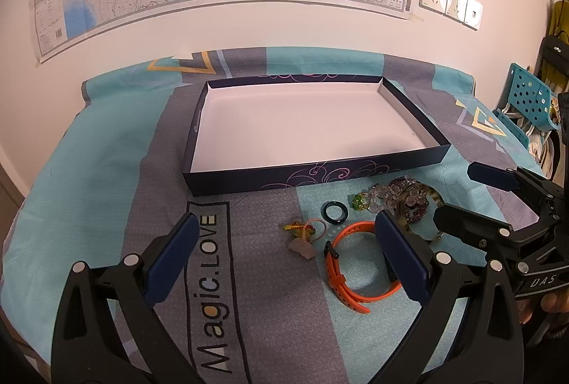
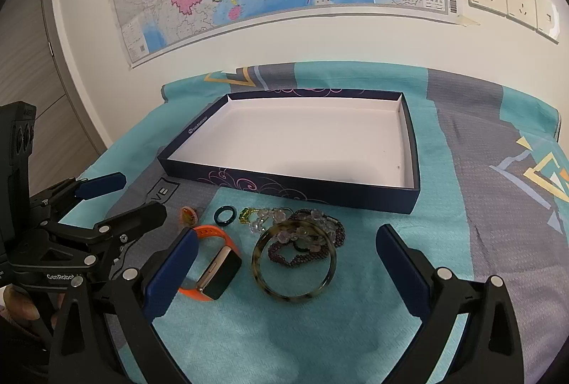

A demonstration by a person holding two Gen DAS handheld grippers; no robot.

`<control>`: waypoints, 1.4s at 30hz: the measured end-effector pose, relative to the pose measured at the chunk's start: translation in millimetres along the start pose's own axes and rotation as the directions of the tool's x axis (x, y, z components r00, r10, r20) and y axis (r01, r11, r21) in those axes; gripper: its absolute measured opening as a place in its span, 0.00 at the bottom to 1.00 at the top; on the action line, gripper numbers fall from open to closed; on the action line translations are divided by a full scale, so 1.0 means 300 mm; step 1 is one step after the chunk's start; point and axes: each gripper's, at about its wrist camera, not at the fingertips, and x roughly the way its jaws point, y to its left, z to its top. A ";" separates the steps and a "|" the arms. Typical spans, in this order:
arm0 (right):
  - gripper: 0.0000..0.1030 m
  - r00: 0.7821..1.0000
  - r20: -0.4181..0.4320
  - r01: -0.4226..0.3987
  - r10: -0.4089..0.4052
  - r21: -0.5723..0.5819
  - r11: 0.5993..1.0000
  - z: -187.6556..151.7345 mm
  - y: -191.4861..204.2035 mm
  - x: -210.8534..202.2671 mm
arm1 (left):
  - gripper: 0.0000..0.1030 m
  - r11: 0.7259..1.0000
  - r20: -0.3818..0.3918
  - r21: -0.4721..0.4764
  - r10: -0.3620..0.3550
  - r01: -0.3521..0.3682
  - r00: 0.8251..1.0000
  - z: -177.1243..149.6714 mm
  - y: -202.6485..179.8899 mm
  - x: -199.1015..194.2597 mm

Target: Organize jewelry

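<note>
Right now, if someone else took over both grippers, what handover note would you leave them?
Left gripper: open, holding nothing, over the cloth near the orange watch.
Right gripper: open, holding nothing, above the tortoiseshell bangle.
Box: nothing inside.
All jewelry lies on the cloth in front of the box: watch, bangle, dark teal ring, bead bracelets, small charm.
Done: nothing placed. Left: move every piece into the box.

Left gripper [image 1: 288,252] level, jaws spread wide, nothing between them. Right gripper [image 2: 286,259] likewise wide apart and empty, seen from the left wrist at 3 o'clock. Fingers [image 1: 554,304] of a hand wrap its handle.
</note>
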 end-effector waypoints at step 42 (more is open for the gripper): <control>0.94 1.000 -0.022 -0.008 0.008 0.007 1.000 -0.013 -0.008 0.005 | 0.94 0.999 -0.023 0.011 -0.037 0.037 0.999 -0.025 -0.010 0.025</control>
